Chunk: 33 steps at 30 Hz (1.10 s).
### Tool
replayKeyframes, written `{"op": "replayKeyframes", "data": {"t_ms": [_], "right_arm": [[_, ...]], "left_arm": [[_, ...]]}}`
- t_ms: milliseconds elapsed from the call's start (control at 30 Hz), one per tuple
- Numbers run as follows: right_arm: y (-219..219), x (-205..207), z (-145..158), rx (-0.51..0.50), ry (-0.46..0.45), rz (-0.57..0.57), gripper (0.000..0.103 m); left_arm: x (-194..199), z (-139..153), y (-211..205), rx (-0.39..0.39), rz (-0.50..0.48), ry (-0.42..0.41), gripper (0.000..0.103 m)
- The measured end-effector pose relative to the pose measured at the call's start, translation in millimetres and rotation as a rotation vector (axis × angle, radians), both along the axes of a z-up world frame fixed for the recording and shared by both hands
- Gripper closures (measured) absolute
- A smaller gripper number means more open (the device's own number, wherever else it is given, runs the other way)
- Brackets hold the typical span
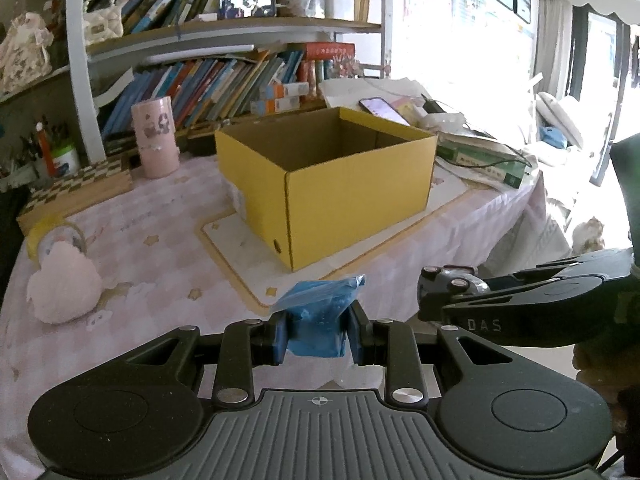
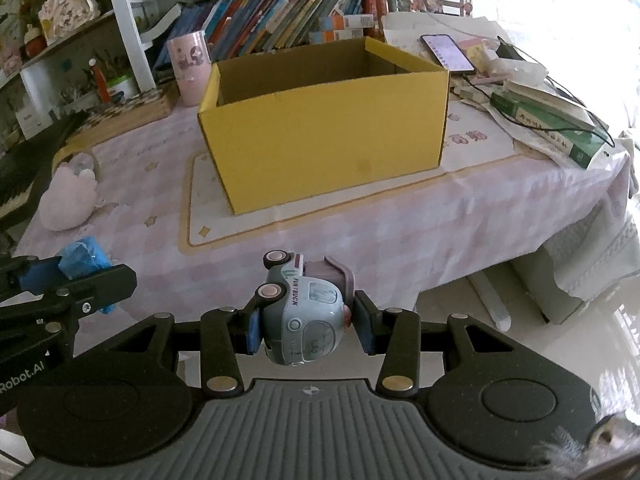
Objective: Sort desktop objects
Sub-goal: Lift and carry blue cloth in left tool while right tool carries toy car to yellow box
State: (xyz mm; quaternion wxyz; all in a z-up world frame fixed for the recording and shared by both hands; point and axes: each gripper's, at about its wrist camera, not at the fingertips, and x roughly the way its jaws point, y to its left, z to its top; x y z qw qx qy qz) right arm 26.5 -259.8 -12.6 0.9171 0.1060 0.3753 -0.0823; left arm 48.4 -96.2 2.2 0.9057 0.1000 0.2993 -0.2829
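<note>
My left gripper [image 1: 318, 334] is shut on a blue plastic packet [image 1: 320, 312] and holds it above the near edge of the table. My right gripper [image 2: 308, 326] is shut on a light-blue toy truck [image 2: 306, 308], turned on its side, wheels to the left. An open yellow cardboard box [image 1: 328, 180] stands on a mat in the middle of the table; it also shows in the right wrist view [image 2: 324, 128], and what I see of its inside is bare. The right gripper shows at the right of the left wrist view [image 1: 448, 292]. The left gripper with the packet [image 2: 82, 258] shows at the left of the right wrist view.
A pink plush toy [image 1: 64, 280] and a roll of yellow tape [image 1: 44, 232] lie at the left. A pink cup [image 1: 156, 136] and a checkered board [image 1: 80, 188] stand behind. Books, a phone [image 2: 448, 52] and cables crowd the right. A bookshelf [image 1: 224, 80] rises behind.
</note>
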Motion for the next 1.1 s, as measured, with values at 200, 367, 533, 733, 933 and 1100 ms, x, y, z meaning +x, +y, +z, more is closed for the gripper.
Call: {"op": "replayKeyframes", "data": {"t_ms": [200,367,533,733,933,1100], "right_arm": [[-12.7,8.2,7.0,0.002,-0.022,-0.008,0.062],[-29.5,16.5,17.2,-0.001,-0.053,-0.019,0.062],[-50.0,27.8,31.9,-0.013,-0.097,-0.025,0.062],[-75.2,47.0,55.5,-0.038,-0.164,-0.005,0.062],[-99.3,72.3,73.3,-0.06,-0.221,0.043,0.062],[-116.6,95.4,79.0,-0.066,-0.244,0.092,0.062]], "left_arm": [[6.1,7.7,-13.5,-0.008,-0.013,-0.021,0.075],[10.8,17.5,-24.3,-0.024,-0.018,-0.055,0.075],[21.8,31.7,-35.7,-0.058,-0.005,-0.092,0.075],[39.4,49.5,-56.7,-0.103,0.008,-0.145,0.075],[62.5,58.7,-82.5,-0.124,0.034,-0.181,0.075],[80.9,58.0,-101.0,-0.114,0.074,-0.194,0.075]]}}
